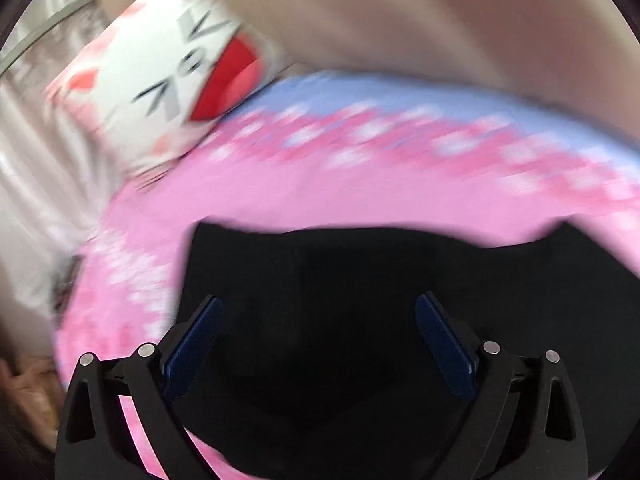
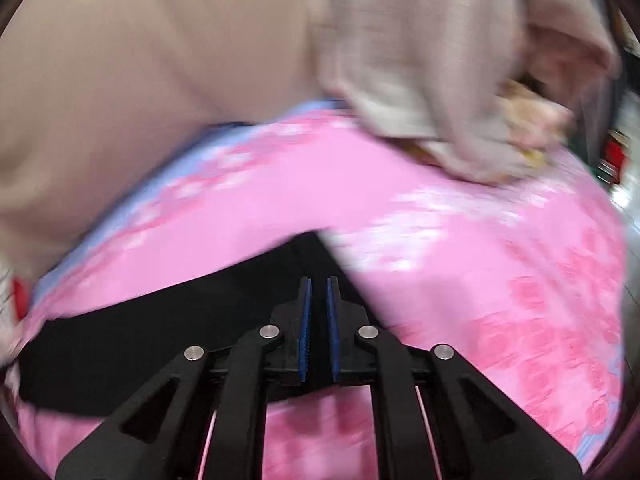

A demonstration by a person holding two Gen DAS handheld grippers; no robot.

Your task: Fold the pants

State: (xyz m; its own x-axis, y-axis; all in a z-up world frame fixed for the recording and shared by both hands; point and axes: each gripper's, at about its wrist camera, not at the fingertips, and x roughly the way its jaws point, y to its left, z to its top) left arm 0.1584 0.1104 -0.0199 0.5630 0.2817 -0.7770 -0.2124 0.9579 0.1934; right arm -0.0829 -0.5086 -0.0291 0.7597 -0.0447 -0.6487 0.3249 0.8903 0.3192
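Black pants [image 1: 360, 280] lie flat on a pink flowered bed sheet [image 1: 280, 200]. My left gripper [image 1: 318, 306] is open above the pants, its blue pads spread wide with nothing between them. In the right wrist view the pants [image 2: 160, 332] stretch to the left as a black band. My right gripper [image 2: 319, 284] has its blue pads nearly together at the pants' right end, and black cloth lies under and between them; the frame is blurred, so a grip cannot be confirmed.
A white cat-face pillow [image 1: 168, 80] lies at the sheet's far left. A beige headboard [image 1: 440, 12] runs along the far side. A crumpled beige blanket [image 2: 440, 80] lies at the sheet's far right.
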